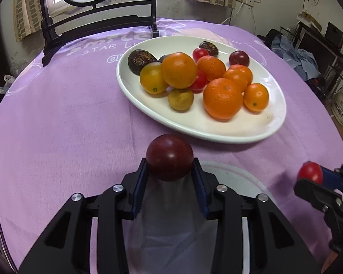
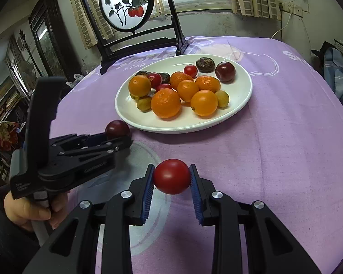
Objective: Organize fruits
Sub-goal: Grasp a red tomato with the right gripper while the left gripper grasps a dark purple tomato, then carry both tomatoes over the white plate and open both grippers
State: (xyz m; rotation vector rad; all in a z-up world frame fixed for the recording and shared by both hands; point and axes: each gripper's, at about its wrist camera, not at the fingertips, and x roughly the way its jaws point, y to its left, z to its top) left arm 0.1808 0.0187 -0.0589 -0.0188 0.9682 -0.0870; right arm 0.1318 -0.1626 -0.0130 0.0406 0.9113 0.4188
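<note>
A table under a purple cloth (image 2: 274, 141) carries a white oval plate (image 2: 237, 105) at frame centre and a black-framed screen (image 2: 135, 43) upper left.

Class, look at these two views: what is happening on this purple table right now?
A person is sorting fruit with a handheld gripper in each hand. The left gripper is closed on a dark red plum, and the right gripper on a red cherry tomato. Both fruits are held in front of the white plate, which carries oranges, kumquats, tomatoes and another plum.
</note>
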